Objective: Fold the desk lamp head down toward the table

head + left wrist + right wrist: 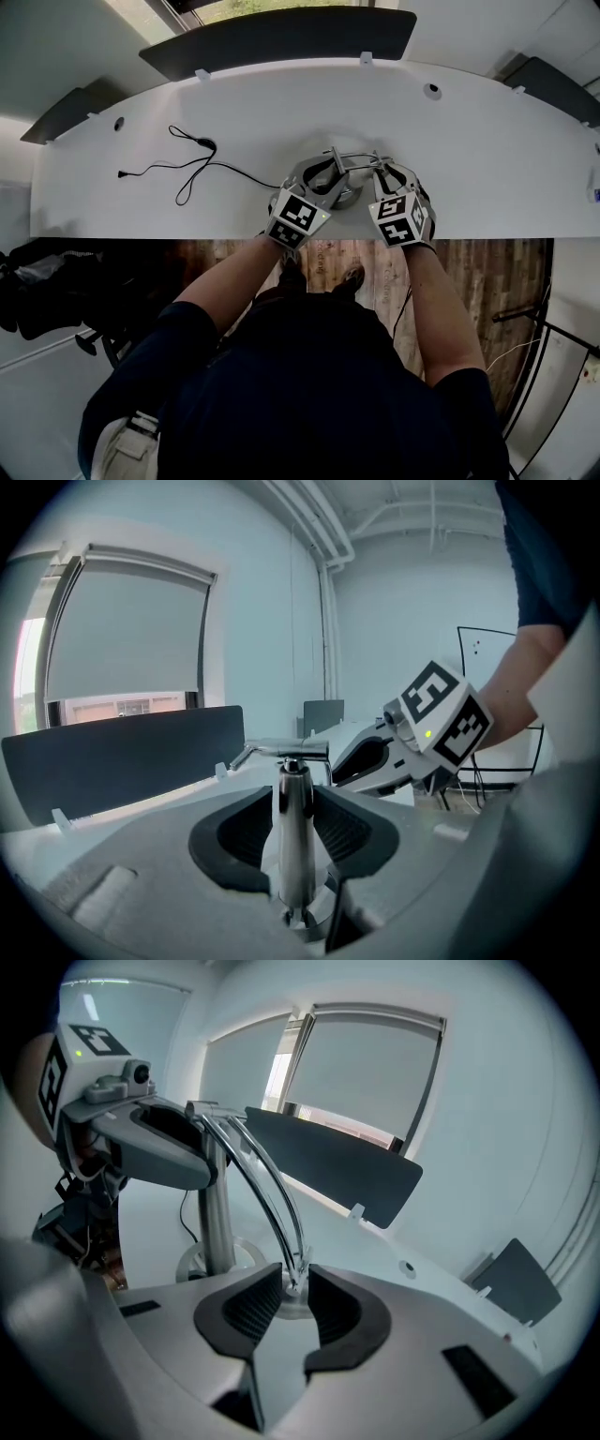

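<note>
The silver metal desk lamp (217, 1213) is stood on the long white table (141, 202), near its front edge. Its shiny straight post (293, 855) is held upright between the two dark pads of the left gripper (292, 813), which are pressed against it. Its thin bent head (267, 1180) is curved down from the top of the post, and its tip is found in the small gap between the jaws of the right gripper (292, 1302). These jaws are set a little apart, and the tip is not squeezed. A thin black cord (192, 164) is laid on the table to the left.
</note>
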The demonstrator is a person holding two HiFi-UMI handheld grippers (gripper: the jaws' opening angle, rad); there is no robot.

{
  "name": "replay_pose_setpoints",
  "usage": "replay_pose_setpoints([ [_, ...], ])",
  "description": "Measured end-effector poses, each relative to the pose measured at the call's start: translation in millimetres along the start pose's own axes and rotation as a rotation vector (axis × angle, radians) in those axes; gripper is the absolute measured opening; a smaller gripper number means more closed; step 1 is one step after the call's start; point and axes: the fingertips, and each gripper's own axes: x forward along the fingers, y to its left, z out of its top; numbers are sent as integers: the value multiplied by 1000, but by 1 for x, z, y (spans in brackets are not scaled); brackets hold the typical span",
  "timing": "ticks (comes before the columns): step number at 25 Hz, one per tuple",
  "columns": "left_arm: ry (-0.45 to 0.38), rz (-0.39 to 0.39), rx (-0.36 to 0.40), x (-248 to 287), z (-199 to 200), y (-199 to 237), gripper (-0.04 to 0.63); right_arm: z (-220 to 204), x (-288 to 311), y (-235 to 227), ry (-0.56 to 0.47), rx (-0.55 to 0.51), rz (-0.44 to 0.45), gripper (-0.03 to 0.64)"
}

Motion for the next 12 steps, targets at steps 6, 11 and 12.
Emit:
replay_pose_setpoints([
  [6,-21,20,-24,-31,7,-3,121,18,-47,12,-71,70,47,94],
  [11,-84,-44,-167,-70,45,-27,121,56,-100,30,-210,211,123,83],
  [12,-102,-61,-180,-78,56,-32,121,65,-111,33,-244,238,137,75],
])
